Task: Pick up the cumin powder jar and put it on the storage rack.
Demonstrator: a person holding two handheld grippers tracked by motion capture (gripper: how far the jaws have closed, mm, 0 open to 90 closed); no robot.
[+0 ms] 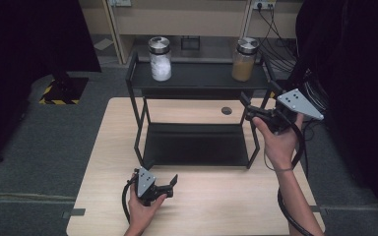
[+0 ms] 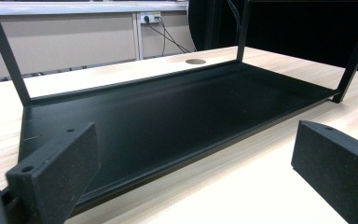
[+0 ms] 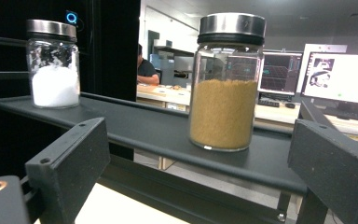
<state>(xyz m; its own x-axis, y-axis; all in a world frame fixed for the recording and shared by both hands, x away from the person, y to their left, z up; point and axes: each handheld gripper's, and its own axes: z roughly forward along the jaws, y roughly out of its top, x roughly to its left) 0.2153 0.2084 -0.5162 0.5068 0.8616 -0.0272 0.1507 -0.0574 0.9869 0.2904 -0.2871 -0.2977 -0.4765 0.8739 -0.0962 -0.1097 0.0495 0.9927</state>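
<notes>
High view: two-tier black rack (image 1: 197, 78) on wooden table (image 1: 226, 206), two jars on top shelf.
Brown-granule jar (image 1: 244, 60) stands at 1 o'clock, white-powder jar (image 1: 160, 59) at 11 o'clock. Right gripper (image 1: 250, 110), jaws spread and empty, faces the brown-granule jar, just below it. Left gripper (image 1: 170, 184), at 6 o'clock, jaws spread, empty.

rack (image 2: 177, 116) top cut off, distant monitors (image 3: 335, 74) blurred

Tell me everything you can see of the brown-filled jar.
The brown jar is clear glass, round, with a shiny metal lid on. Tan granules fill it about two thirds. It stands upright at the right end of the rack's black top shelf, apart from the white jar. The open right gripper faces it without touching.
</notes>
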